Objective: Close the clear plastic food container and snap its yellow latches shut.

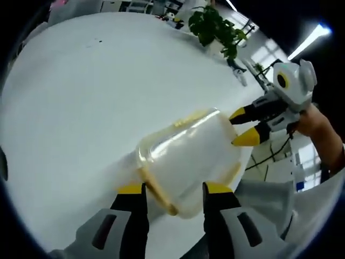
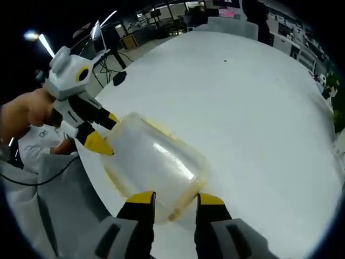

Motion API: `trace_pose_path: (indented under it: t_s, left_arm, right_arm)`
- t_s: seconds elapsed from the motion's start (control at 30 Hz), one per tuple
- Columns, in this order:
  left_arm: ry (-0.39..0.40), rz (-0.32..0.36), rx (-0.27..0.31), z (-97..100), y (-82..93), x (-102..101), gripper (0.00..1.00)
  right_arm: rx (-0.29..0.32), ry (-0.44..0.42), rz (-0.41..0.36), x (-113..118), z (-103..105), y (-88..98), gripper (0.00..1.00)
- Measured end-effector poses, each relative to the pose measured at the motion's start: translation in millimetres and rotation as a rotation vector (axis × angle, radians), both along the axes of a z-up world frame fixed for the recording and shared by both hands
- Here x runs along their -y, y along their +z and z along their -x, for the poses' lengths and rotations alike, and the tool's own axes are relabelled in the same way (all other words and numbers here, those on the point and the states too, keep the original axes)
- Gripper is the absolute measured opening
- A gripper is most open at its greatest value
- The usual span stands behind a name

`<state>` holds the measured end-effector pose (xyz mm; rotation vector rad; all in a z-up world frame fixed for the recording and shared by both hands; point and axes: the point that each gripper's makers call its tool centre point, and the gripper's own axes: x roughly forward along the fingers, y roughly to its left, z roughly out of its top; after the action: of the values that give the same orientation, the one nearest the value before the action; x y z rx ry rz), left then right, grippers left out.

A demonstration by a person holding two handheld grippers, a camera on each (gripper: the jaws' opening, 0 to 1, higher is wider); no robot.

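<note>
The clear plastic food container lies on its side near the edge of the white table, with a pale yellow rim strip along its near end. My left gripper has that end between its yellow-tipped jaws and looks shut on it. My right gripper reaches in from the right, its tips pinching the far end. In the right gripper view the container runs from my right gripper, whose jaws press on its near end, up to the left gripper at the far end.
A potted plant stands at the table's far side. A person's hand holds the right gripper, with grey clothing below the table edge. The table stretches wide and bare beyond the container. Office furniture lines the background.
</note>
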<state>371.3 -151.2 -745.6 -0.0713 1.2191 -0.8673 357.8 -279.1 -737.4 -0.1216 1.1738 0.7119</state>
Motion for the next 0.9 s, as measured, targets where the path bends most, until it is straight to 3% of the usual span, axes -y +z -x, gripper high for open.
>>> trace_pose_path:
  t_s: [0.03,0.07,0.13,0.5,0.9]
  left_arm:
    - [0.044,0.046,-0.052,3.8,-0.4,5.0,0.37]
    - [0.122,0.080,-0.038,-1.3,-6.2,6.4,0.38]
    - [0.080,0.063,-0.026,1.9,-5.9,3.9,0.38]
    - [0.057,0.035,-0.012,1.5,-3.5,3.0,0.41]
    - [0.020,0.010,0.017,4.1,-2.3,-7.1,0.48]
  right_arm:
    - [-0.005,-0.004,-0.002,0.2,0.3,-0.3,0.26]
    - [-0.009,-0.007,-0.003,-0.3,1.0,-0.8,0.26]
    - [-0.011,-0.021,-0.016,-0.1,1.7,-1.9,0.26]
    - [-0.033,-0.014,-0.010,-0.6,1.3,-1.1,0.28]
    - [0.002,0.031,0.013,-0.5,-1.3,1.0,0.30]
